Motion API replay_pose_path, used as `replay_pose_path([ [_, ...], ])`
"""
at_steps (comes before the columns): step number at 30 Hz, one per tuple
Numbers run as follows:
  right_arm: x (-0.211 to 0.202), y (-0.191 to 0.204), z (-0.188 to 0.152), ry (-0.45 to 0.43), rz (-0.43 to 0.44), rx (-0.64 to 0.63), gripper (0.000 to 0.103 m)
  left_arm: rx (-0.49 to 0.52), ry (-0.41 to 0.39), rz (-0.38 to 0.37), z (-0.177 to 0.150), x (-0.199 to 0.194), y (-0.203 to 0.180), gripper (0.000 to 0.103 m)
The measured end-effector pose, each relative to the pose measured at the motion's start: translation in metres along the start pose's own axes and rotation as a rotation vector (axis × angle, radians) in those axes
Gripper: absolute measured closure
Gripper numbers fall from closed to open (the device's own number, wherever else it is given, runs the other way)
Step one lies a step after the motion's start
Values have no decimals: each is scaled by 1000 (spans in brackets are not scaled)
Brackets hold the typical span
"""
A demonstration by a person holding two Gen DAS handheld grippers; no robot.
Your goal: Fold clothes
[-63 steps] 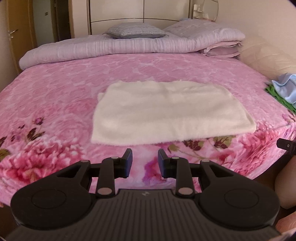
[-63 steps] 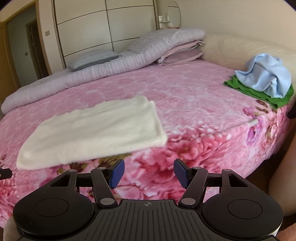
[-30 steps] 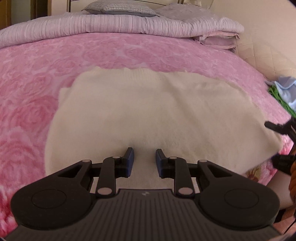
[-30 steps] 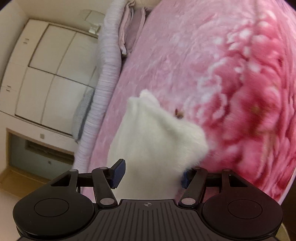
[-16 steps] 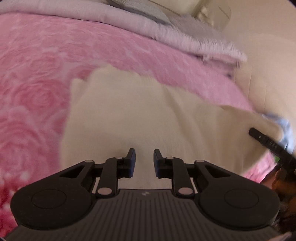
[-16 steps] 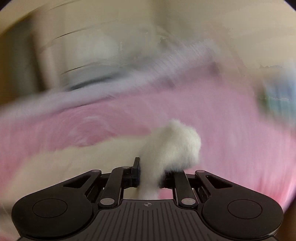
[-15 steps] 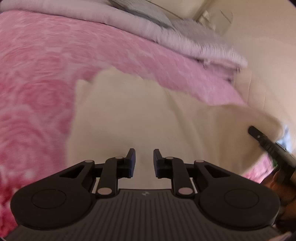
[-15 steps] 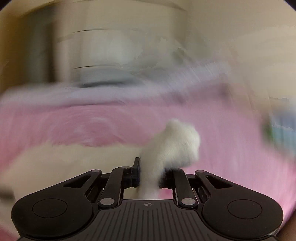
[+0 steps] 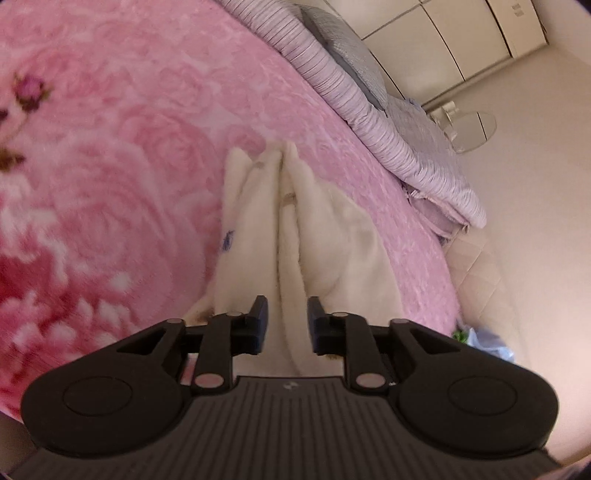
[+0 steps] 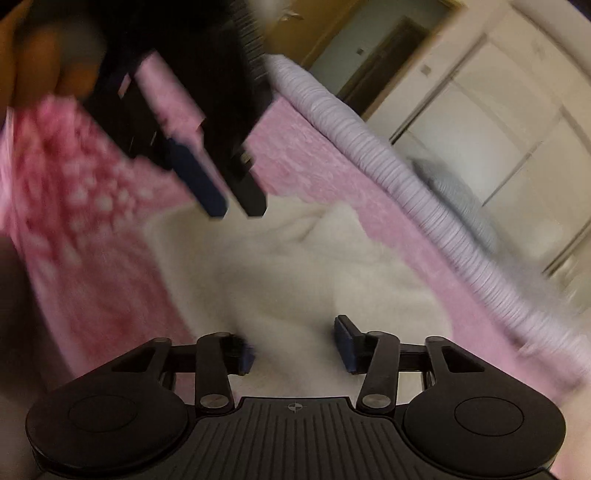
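Since the last look the white garment (image 9: 295, 229) has gone from lying flat to folded over on itself, and the right gripper (image 10: 293, 341), clamped on a corner 0.5 s ago, has let go.

Left wrist view: view's rolled hard. Garment runs as a doubled-up strip from 12 o'clock down to 6, layered edges meeting along the middle. It lies on the pink floral blanket (image 9: 110, 166). Left gripper (image 9: 284, 319) sits w/ jaws a little apart, fabric between them; can't tell if the pads actually press it. Lilac duvet (image 9: 388, 129) and grey pillow (image 9: 351, 62) at 1 o'clock, wardrobe (image 9: 461, 33) beyond.

Right wrist view: blurry. Right gripper's jaws stand wide, garment (image 10: 288, 280) spread in front and between them, nothing pinched. At 11 o'clock the left gripper (image 10: 236, 206) comes in from above, fingers close together, tips at the garment's far edge. Duvet (image 10: 406, 177) crosses diagonally at 2 o'clock, wardrobe (image 10: 517, 122) behind.
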State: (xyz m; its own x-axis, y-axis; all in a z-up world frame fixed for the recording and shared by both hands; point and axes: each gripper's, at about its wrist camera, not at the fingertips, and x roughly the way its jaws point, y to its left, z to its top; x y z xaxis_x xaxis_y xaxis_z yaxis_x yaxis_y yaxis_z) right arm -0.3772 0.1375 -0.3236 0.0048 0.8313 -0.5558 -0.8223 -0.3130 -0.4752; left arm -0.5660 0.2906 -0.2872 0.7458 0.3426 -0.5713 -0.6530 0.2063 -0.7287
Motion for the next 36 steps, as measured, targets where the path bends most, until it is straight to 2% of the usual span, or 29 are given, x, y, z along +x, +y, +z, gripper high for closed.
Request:
replay_pose_path([
  [4,-35,-50,-6,-63,126,308,54,-84,7,-53,4,11,6,76],
  [6,-47,-79,-18,-84,164,508,54,-105,12,-56,5,16,8,75],
  [10,-58,-133,-52,-127,337,923,54,-169,26,-90,7,27,14,71],
  [12,-71,-142,-69,-131,409,1025,54,-208,30,-117,7,32,18,71],
  [13,-74,-151,-73,-146,434,1038,54,-222,30,-126,8,34,19,71],
  [15,-87,-162,-81,-181,415,1038,54,-234,30,-129,10,39,21,69],
  [16,-94,-167,-86,-167,371,1054,54,-230,33,-123,11,42,20,69],
  [18,-95,-180,-97,-83,269,1127,54,-216,46,-114,12,49,18,69],
  [20,-85,-185,-108,-2,196,1249,54,-193,52,-105,14,53,13,69],
  [24,-59,-186,-136,100,180,1584,54,-135,68,-103,16,61,0,68],
  [26,-53,-181,-145,109,159,1750,55,-46,90,-86,18,69,-16,68],
  [28,-51,-191,-141,126,118,1727,60,65,57,-78,22,64,-31,80],
  [30,-50,-189,-125,129,111,1634,79,177,22,-70,26,60,-45,83],
  [32,-50,-186,-108,121,112,1535,88,254,-13,-78,33,51,-53,85],
  [36,-42,-171,-73,98,103,1314,92,316,-64,-51,40,29,-40,86],
])
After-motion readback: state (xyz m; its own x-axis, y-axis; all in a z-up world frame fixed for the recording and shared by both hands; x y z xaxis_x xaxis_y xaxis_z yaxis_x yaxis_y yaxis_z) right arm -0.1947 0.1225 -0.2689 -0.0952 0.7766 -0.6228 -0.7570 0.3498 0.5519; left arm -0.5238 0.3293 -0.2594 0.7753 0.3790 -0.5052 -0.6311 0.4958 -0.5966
